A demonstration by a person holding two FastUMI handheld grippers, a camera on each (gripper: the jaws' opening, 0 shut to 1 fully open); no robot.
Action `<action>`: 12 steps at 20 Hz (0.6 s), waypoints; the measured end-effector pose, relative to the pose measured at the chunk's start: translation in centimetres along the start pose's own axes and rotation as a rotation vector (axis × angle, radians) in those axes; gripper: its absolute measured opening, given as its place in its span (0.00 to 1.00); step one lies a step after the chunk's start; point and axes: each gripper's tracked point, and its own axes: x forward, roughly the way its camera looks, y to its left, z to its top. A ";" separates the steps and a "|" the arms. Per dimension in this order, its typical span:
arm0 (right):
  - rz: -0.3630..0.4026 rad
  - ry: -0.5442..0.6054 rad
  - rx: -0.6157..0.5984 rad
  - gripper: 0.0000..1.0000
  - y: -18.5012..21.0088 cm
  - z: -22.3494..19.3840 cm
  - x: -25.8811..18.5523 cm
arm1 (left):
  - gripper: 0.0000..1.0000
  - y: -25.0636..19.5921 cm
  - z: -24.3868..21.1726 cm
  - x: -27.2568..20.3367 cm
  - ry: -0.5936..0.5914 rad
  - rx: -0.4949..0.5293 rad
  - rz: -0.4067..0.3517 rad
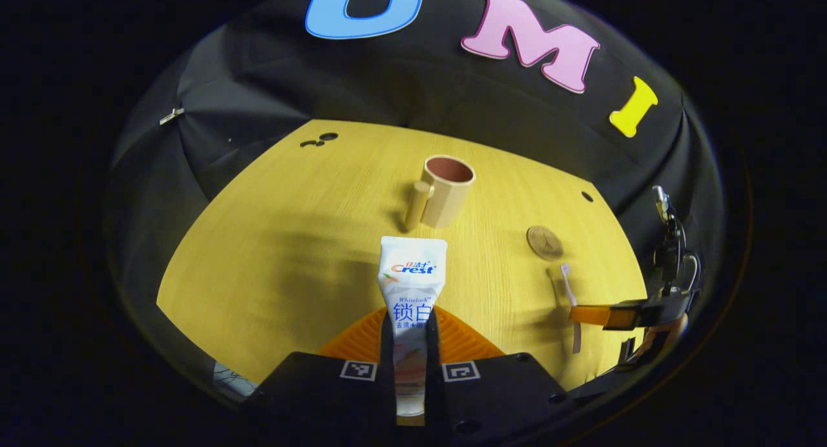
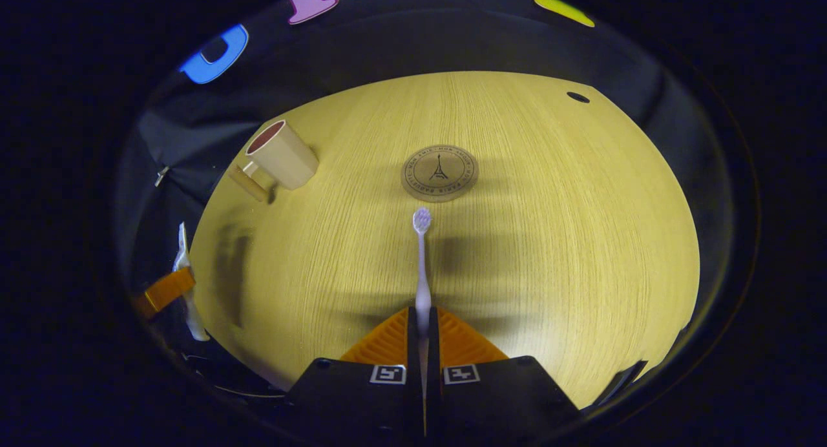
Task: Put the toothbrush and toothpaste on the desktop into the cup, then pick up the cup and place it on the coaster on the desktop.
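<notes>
In the left gripper view my left gripper (image 1: 409,324) is shut on a white toothpaste tube (image 1: 411,285), whose flat end sticks out forward above the table. Beyond it stands the beige cup (image 1: 446,190), handle to its left, upright with nothing showing inside. The round coaster (image 1: 544,241) lies to the right. In the right gripper view my right gripper (image 2: 422,321) is shut on a white toothbrush (image 2: 422,259), bristle head pointing forward toward the coaster (image 2: 440,172). The cup (image 2: 282,155) stands far left there. The right gripper with the toothbrush (image 1: 569,285) also appears at the right edge of the left gripper view.
The yellow wooden table (image 1: 291,240) is ringed by the black cloth wall. A small dark hole (image 2: 577,97) sits near its far right corner, and two more dark holes (image 1: 320,139) lie at the far left. The left gripper with the toothpaste (image 2: 184,266) shows at the left edge.
</notes>
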 end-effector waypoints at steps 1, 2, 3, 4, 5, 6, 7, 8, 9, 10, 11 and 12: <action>0.013 -0.004 -0.012 0.06 0.0 0.3 -0.1 | 0.23 -0.4 2.0 0.0 -0.032 -0.003 -0.009; 0.022 -0.009 -0.023 0.06 -0.1 0.6 -0.5 | 0.22 -0.9 3.5 0.2 -0.060 -0.009 -0.017; 0.033 -0.014 -0.034 0.06 -0.1 0.9 -0.6 | 0.22 -1.5 5.2 0.3 -0.087 -0.018 -0.027; 0.045 -0.018 -0.043 0.06 -0.2 1.2 -0.8 | 0.22 -2.1 6.7 0.3 -0.116 -0.029 -0.041; 0.063 -0.024 -0.047 0.06 -0.2 1.4 -1.1 | 0.22 -2.7 8.4 0.4 -0.148 -0.029 -0.050; 0.093 -0.025 -0.043 0.06 0.1 1.6 -1.3 | 0.22 -2.7 9.8 0.5 -0.177 -0.017 -0.040; 0.110 -0.016 -0.034 0.06 0.0 1.4 -1.3 | 0.22 -2.9 11.4 0.6 -0.208 -0.001 -0.030; 0.125 -0.014 -0.025 0.07 -0.2 1.4 -1.3 | 0.17 -3.4 12.9 0.7 -0.237 0.009 -0.032; 0.132 -0.015 -0.021 0.06 -0.5 1.6 -1.4 | 0.22 -3.7 14.3 0.8 -0.265 0.010 -0.042; 0.140 -0.015 -0.018 0.06 -0.7 1.6 -1.5 | 0.22 -4.0 15.5 1.0 -0.291 0.008 -0.050; 0.149 -0.015 -0.015 0.06 -0.9 1.6 -1.6 | 0.22 -4.3 16.8 1.2 -0.312 0.017 -0.053; 0.157 -0.016 -0.013 0.06 -1.0 1.6 -1.7 | 0.22 -4.0 17.7 1.7 -0.328 0.035 -0.045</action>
